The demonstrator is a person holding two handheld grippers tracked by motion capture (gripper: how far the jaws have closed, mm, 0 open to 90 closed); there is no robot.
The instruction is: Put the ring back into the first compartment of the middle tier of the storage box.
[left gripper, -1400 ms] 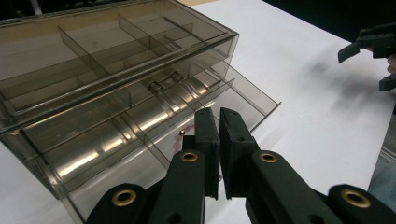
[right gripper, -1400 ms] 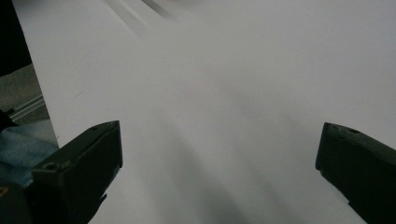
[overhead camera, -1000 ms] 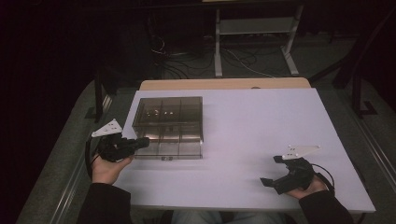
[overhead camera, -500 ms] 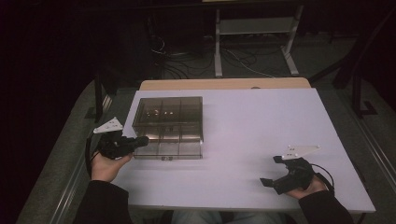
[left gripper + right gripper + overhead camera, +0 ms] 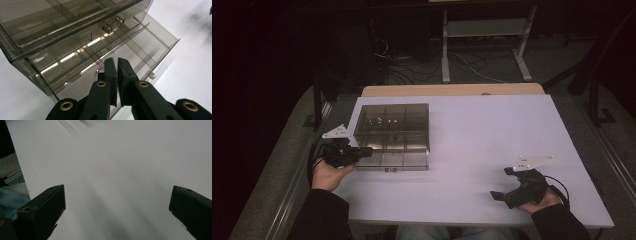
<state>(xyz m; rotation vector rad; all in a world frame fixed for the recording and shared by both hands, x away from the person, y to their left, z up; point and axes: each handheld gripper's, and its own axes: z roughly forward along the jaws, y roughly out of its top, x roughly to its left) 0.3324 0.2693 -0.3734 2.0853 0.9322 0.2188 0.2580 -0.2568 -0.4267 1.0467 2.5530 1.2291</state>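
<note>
At the near edge of the white table [image 5: 472, 130], at about five o'clock, the right gripper [image 5: 508, 184] rests in the person's hand with its jaws spread wide over bare tabletop, holding nothing and well apart from the work. At about nine o'clock, the left gripper [image 5: 368, 150] has its jaws drawn nearly together, with nothing clearly pinched between them, its tips at the near left corner of the smoky clear plastic organizer box [image 5: 392, 135]. In the left gripper view, the gripper [image 5: 117, 68] hangs just over the box's bottom drawer [image 5: 140, 50], which stands pulled out toward the person, its dividers bare; a small dark speck beside the jaws is too small to identify. Farther back, small items glint in the rear compartments [image 5: 382, 119]. Judged from this, the drawer is already open, and any sorting or closing remains undone.
</note>
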